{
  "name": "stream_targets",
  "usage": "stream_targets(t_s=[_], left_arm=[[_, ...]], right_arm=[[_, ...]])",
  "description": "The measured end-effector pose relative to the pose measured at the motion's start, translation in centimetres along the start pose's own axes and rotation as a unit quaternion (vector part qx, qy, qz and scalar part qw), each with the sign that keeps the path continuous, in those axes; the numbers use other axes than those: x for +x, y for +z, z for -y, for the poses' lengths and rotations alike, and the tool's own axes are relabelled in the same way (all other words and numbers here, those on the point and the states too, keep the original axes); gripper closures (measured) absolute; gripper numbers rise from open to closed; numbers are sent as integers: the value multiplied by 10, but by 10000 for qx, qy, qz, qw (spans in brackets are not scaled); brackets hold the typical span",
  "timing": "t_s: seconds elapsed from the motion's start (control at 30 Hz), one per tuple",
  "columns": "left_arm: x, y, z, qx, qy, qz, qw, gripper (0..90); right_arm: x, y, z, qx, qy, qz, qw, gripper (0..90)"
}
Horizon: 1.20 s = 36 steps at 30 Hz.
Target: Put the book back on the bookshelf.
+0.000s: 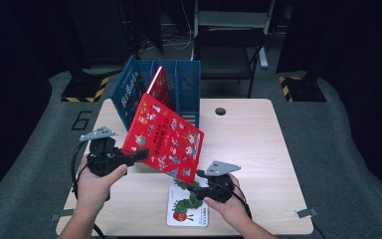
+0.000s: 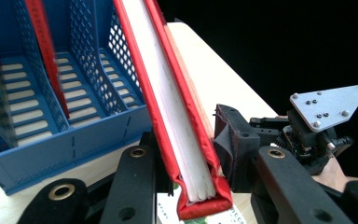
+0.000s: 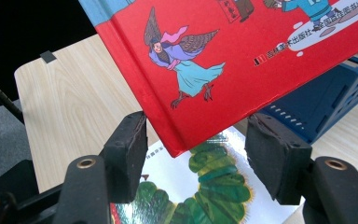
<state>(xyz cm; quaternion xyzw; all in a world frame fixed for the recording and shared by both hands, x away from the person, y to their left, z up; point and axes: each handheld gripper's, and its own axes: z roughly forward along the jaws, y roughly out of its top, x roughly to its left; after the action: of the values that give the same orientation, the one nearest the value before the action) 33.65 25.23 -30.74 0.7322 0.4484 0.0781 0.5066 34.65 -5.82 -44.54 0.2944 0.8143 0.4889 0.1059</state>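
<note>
Red hardcover book (image 1: 165, 138) hangs tilted above the desk (image 1: 258, 149), before the blue file rack (image 1: 186, 89). Left gripper (image 1: 138, 155) fingers clamp its lower edge; right gripper (image 1: 191, 187) fingers stand open around its corner, not pressing. Stiff, seemingly weighty, glossy boards favour an edge grip.

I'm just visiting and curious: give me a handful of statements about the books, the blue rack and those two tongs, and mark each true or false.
1. The left tongs grip the big red book by its edge. True.
2. The red book lies flat on the table. False: it is lifted off the table and tilted.
3. The caterpillar book lies flat on the table near the right tongs. True.
4. The right tongs are clamped on the caterpillar book. False: their jaws stand open, with the red book's corner between them, untouched.
5. The blue rack holds no books. False: a red book stands in it, and one with a blue cover.
</note>
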Motion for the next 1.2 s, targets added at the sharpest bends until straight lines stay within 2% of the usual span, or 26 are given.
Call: stream_targets(t_s=[0.17,0.67,1.2], left_arm=[[1,-2,-5,-3,9,-63,10000,694],[10,-14,-14,-34,-27,-218,9998,695],[21,-26,-19,-79,-98,-347,9993,694]], right_arm=[[0,4,-5,6,51,-13,10000,388],[2,19,-21,-7,5,-63,10000,388],[5,34,-36,9,-172,-102,9998,391]])
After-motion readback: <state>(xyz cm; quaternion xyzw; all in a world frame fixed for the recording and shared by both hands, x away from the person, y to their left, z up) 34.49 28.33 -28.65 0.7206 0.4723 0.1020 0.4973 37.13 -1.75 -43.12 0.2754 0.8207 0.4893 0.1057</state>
